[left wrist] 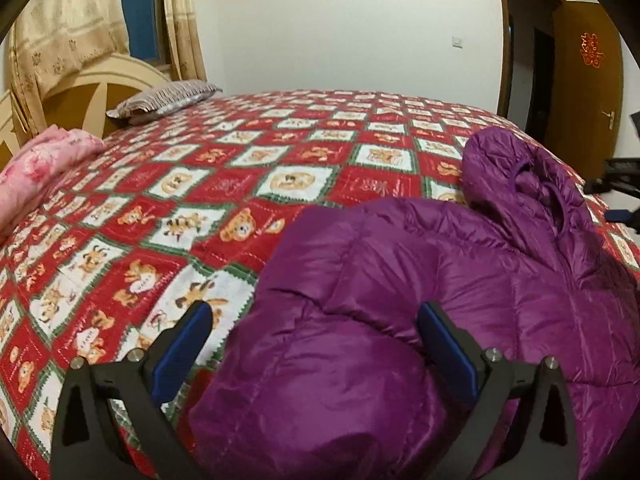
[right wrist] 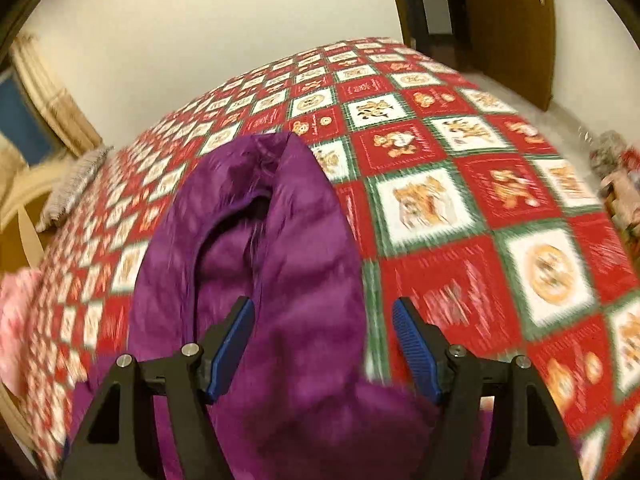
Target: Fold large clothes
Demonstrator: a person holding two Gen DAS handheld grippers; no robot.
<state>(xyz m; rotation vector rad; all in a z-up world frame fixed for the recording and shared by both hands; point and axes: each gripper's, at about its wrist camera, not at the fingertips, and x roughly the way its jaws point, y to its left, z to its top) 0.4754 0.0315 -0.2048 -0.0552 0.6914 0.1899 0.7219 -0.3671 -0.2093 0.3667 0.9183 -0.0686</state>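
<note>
A purple puffy jacket (left wrist: 400, 280) lies on the bed, its hood (left wrist: 516, 176) toward the far right. My left gripper (left wrist: 316, 324) hovers open over the jacket's near bulge. One blue pad (left wrist: 188, 340) is above the bedspread and the other pad (left wrist: 444, 344) is over the fabric, neither pressing it. In the blurred right wrist view the hood (right wrist: 256, 216) runs away from me. My right gripper (right wrist: 322, 320) stands open above the hood's near end, with purple fabric below the gap and not pinched.
The bed carries a red, white and green bear-print bedspread (left wrist: 224, 184). A pink folded quilt (left wrist: 36, 168) and a striped pillow (left wrist: 164, 98) lie by the headboard at left. A brown door (left wrist: 584, 88) stands beyond the bed's right edge, with floor clutter (right wrist: 616, 168) there.
</note>
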